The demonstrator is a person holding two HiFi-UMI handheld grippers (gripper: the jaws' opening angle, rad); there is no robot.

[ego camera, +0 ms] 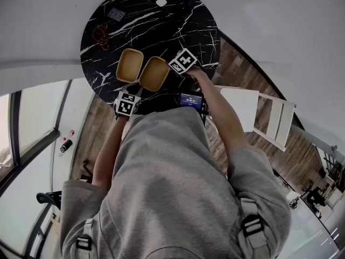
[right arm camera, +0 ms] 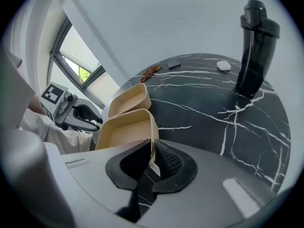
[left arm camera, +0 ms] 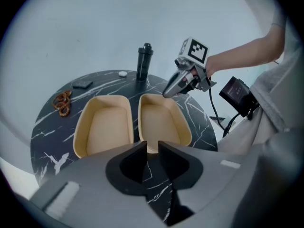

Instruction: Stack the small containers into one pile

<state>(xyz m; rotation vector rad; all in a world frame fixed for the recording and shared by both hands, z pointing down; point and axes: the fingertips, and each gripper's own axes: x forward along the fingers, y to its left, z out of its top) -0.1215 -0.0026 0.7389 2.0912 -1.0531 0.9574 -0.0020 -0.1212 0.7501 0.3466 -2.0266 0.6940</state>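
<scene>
Two tan containers sit side by side on the desk, toward its near edge, and both are empty. The left container stands free. The right container lies nearer the desk's right edge. The right claw is clenched on this container's thin side wall, and the rim runs in between the pads.

The left claw is released, its jaws a little apart over the desk's near edge. The right container's near rim shows through the gap, but I cannot tell whether it lies between the pads or just past them. Whether the two containers' rims touch is also unclear.

At the desk's far edge stand a black bottle and a small white thing, too small to identify. Each claw's own body hides part of the desk's near edge.
</scene>
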